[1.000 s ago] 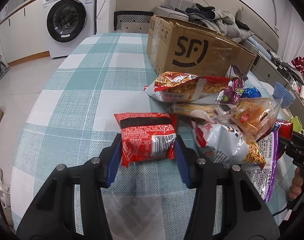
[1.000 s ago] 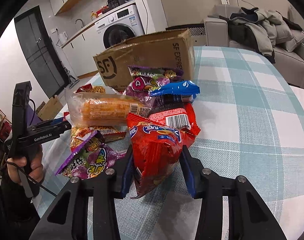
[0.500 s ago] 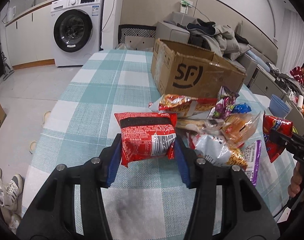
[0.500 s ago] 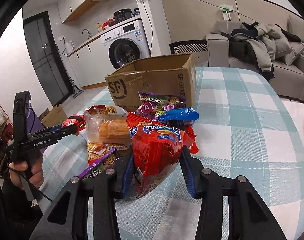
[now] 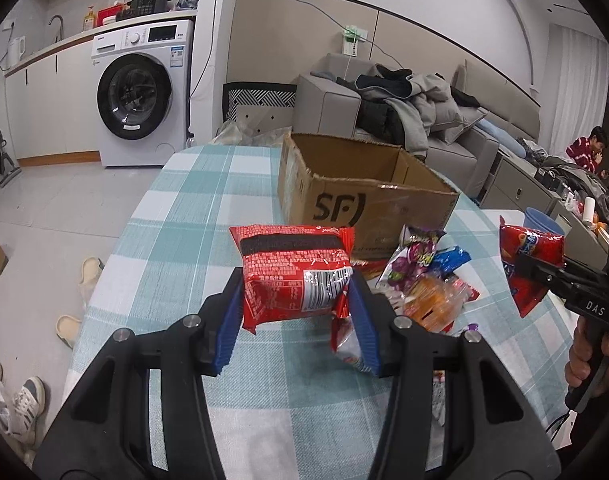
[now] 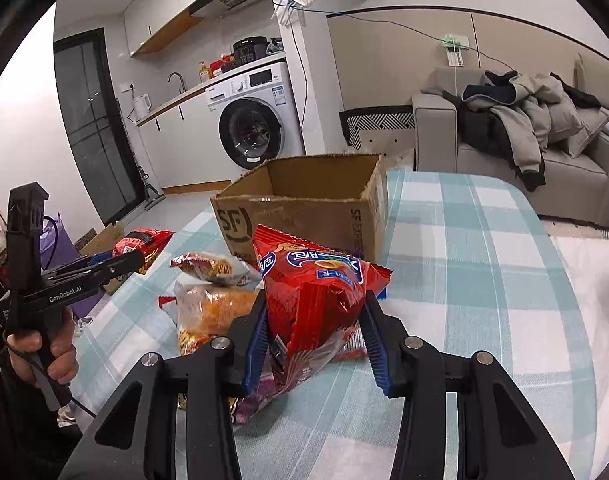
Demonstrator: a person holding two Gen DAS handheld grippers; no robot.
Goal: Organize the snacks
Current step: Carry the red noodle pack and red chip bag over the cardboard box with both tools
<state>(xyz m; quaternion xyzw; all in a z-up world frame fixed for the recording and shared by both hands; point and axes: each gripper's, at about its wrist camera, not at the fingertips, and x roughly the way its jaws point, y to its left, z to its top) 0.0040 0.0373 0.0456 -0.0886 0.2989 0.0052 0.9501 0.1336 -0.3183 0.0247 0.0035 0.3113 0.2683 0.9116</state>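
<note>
My left gripper (image 5: 294, 300) is shut on a red noodle packet (image 5: 294, 270), held in the air above the checked tablecloth (image 5: 184, 216). My right gripper (image 6: 314, 328) is shut on a red chip bag (image 6: 312, 292), also lifted off the table. The open cardboard box (image 5: 360, 196) marked SF stands behind both; in the right wrist view the box (image 6: 304, 208) shows a bare inside. A pile of snack packets (image 5: 428, 276) lies in front of the box. In the left wrist view the right gripper (image 5: 544, 276) with its chip bag (image 5: 528, 256) appears at the right edge.
A washing machine (image 5: 140, 96) stands at the back left, and a grey sofa (image 5: 404, 116) heaped with clothes lies beyond the table. Shoes and slippers (image 5: 84, 280) lie on the floor to the left. A person (image 5: 588, 150) sits at far right.
Both grippers have risen with their packets, so the table and snack pile look lower and farther, and the inside of the box has come into sight.
</note>
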